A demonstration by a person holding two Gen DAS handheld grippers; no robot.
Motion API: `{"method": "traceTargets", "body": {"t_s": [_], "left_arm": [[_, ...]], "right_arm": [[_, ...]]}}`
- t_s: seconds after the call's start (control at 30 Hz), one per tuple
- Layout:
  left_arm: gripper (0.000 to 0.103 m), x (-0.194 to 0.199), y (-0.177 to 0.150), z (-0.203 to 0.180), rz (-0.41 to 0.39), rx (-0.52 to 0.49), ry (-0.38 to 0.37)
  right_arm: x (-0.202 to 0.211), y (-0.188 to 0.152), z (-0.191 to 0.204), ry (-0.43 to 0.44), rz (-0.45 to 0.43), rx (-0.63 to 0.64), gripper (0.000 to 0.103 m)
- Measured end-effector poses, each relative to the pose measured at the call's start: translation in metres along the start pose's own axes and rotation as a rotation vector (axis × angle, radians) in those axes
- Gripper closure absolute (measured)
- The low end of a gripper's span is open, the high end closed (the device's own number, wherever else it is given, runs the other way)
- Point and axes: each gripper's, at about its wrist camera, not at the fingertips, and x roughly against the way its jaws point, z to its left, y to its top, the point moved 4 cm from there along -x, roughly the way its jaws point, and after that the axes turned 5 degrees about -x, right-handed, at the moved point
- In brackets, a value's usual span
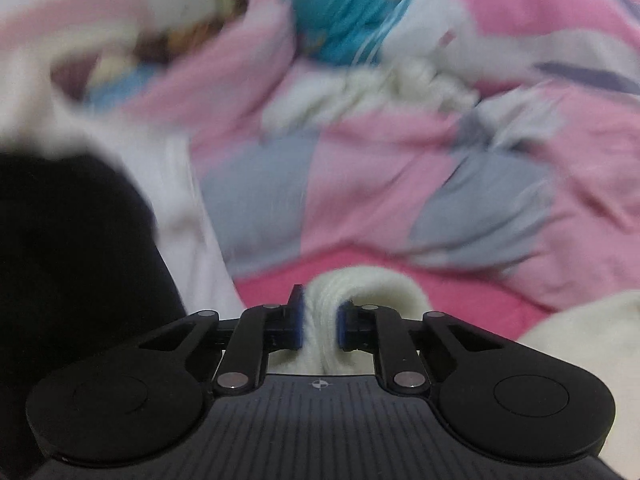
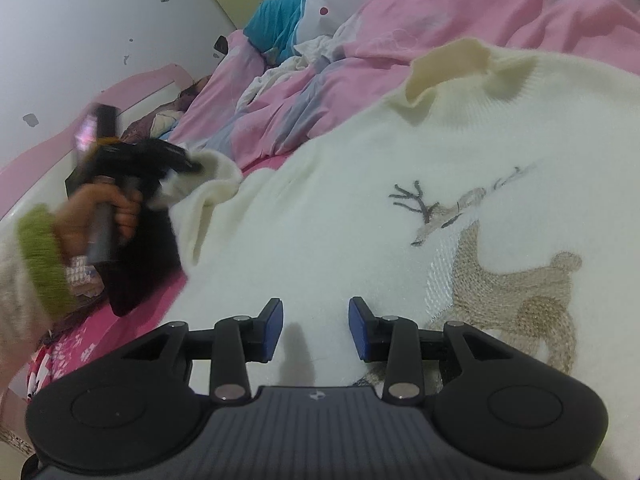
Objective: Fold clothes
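A cream knitted sweater [image 2: 360,208] with a stitched tan deer [image 2: 508,280] lies spread on the bed, its collar [image 2: 448,68] at the far side. In the left wrist view my left gripper [image 1: 319,326] is shut on the sweater's ribbed cuff [image 1: 360,284], which bulges out between the blue pads. The right wrist view shows that same left gripper [image 2: 188,164] at the left, held by a hand [image 2: 100,212] in a green-cuffed sleeve, pinching the sleeve end [image 2: 216,176]. My right gripper [image 2: 316,330] hovers open just over the sweater's body, with nothing between its fingers.
A rumpled pink and grey quilt [image 2: 460,12] covers the bed behind the sweater. A teal garment [image 2: 276,24] and white cloths lie at the far end. A black garment [image 2: 136,264] sits at the left on the magenta sheet [image 2: 132,332], below a white wall [image 2: 100,20].
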Motion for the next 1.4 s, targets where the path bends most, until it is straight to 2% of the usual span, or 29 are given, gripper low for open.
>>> {"method": "traceTargets", "body": {"t_s": [0.13, 0.23, 0.4, 0.6, 0.7, 0.83, 0.87, 0.97, 1.03, 1.1, 1.13, 1.2, 1.33, 1.4], "left_arm": [[0.09, 0.078, 0.026, 0.007, -0.163, -0.194, 0.051], [0.09, 0.12, 0.033, 0.023, -0.209, -0.312, 0.118], [0.09, 0.156, 0.013, 0.059, -0.189, -0.492, 0.242], [0.09, 0.161, -0.035, 0.077, -0.154, -0.639, 0.331], [0.086, 0.154, -0.058, 0.085, -0.094, -0.673, 0.365], [0.071, 0.154, -0.062, 0.11, 0.002, -0.527, 0.326], [0.067, 0.158, -0.06, 0.12, 0.021, -0.46, 0.305], [0.064, 0.175, -0.049, 0.155, 0.078, -0.193, 0.244], [0.064, 0.191, -0.043, 0.178, 0.08, -0.024, 0.255], [0.064, 0.217, -0.039, 0.192, 0.033, 0.111, 0.276], [0.064, 0.233, -0.036, 0.191, -0.008, 0.167, 0.253], [0.064, 0.261, -0.031, 0.171, -0.1, 0.249, 0.121], [0.064, 0.298, -0.023, 0.077, -0.188, 0.317, -0.349], [0.064, 0.301, -0.033, 0.034, -0.199, 0.371, -0.541]], "right_arm": [[0.001, 0.0, 0.0, 0.002, -0.001, -0.004, 0.065], [0.001, 0.0, 0.0, 0.003, -0.001, -0.006, 0.065], [0.001, 0.001, -0.001, 0.01, -0.001, -0.015, 0.065], [0.001, 0.0, -0.003, 0.017, -0.001, -0.026, 0.065], [0.001, 0.001, -0.003, 0.022, 0.002, -0.025, 0.065], [0.001, 0.001, -0.003, 0.023, 0.002, -0.027, 0.065], [0.001, 0.001, -0.003, 0.024, 0.002, -0.028, 0.065], [0.001, 0.001, -0.003, 0.025, 0.003, -0.029, 0.065], [0.001, 0.001, -0.003, 0.026, 0.004, -0.03, 0.065], [0.001, 0.001, -0.003, 0.026, 0.005, -0.03, 0.065], [0.001, 0.001, -0.003, 0.026, 0.005, -0.03, 0.065], [0.001, 0.001, -0.003, 0.025, 0.005, -0.03, 0.065], [0.001, 0.001, -0.007, 0.039, 0.008, -0.058, 0.065], [0.001, 0.003, -0.008, 0.035, 0.022, -0.078, 0.065]]}}
